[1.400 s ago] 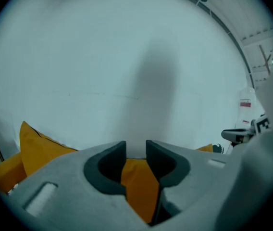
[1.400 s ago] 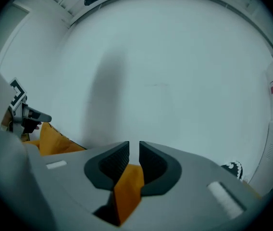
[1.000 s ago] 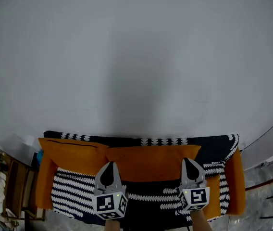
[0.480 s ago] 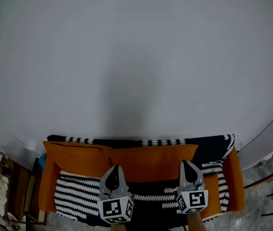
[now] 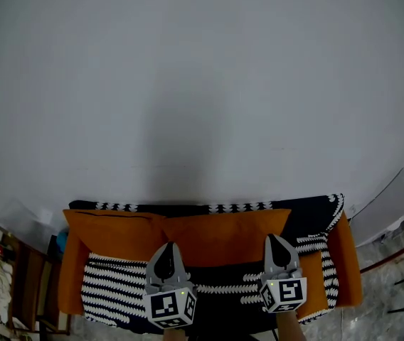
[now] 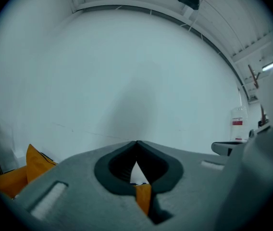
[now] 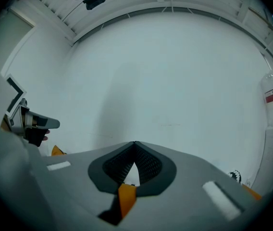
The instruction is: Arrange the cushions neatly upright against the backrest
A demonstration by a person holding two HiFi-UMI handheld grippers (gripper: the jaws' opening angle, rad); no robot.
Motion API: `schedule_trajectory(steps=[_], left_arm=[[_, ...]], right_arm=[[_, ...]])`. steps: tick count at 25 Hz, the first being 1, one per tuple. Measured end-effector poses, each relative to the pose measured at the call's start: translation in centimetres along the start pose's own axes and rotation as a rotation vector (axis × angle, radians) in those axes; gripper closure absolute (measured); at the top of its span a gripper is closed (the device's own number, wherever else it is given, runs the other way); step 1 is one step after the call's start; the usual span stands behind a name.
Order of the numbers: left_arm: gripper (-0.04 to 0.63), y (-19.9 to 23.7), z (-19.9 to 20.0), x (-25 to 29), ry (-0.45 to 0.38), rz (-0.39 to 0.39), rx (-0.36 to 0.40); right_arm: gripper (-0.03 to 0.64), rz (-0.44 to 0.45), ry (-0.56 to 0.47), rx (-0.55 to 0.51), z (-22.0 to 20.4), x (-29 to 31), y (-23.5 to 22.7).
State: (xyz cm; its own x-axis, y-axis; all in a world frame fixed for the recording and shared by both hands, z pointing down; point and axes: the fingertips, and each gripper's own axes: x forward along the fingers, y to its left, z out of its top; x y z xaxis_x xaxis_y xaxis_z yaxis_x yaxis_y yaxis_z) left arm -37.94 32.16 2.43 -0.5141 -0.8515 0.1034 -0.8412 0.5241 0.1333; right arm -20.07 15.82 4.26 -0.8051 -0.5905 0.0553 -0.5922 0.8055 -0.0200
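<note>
The left gripper and right gripper sit low in the frame, each clenched tip to tip. They point at the lower edge of the centre orange cushion, one near each end; contact cannot be judged. A second orange cushion stands at its left. Both cushions lean on the backrest of the sofa, which has a black-and-white throw. In all: two cushions, two grippers.
</note>
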Motion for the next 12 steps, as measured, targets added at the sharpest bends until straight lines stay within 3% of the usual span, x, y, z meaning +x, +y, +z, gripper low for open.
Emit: schedule_trajectory(steps=[6,12], left_arm=[[0.591,-0.5,0.3,0.3,-0.005,-0.033,0.01],[0.591,-2.1,-0.2,1.5,0.005,-0.118,0.047]], right_arm=[[0.607,-0.032,-0.003,-0.009,0.2,-0.6,-0.3],[0.607,-0.102,0.002,-0.032,-0.1,-1.7,-1.1]])
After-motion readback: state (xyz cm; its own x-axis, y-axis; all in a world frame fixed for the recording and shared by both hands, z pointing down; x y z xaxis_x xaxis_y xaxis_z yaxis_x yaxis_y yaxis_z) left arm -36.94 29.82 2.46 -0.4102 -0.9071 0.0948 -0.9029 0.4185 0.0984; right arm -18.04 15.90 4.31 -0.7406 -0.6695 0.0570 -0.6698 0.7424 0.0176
